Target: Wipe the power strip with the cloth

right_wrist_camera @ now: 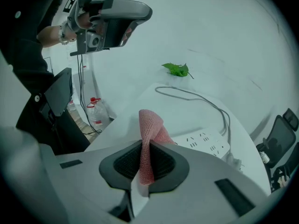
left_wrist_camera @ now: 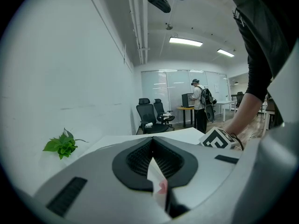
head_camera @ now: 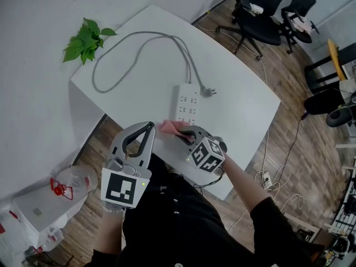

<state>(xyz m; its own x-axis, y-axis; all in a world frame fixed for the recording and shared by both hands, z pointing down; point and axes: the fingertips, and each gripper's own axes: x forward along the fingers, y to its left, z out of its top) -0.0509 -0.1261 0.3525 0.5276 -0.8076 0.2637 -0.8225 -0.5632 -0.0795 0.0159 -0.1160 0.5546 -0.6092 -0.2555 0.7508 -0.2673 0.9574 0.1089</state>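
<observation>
A white power strip lies in the middle of the white table. Its grey cord loops away to the far left, and its plug rests beside it. My right gripper is shut on a pink cloth, just short of the strip's near end. In the right gripper view the cloth stands up between the jaws, with the strip beyond. My left gripper hovers at the table's front edge, left of the cloth. It is shut and holds nothing.
A green plant sprig lies at the table's far left corner. Black office chairs stand beyond the table. A water bottle and a white box sit on the floor to the left, and cables trail across the floor on the right.
</observation>
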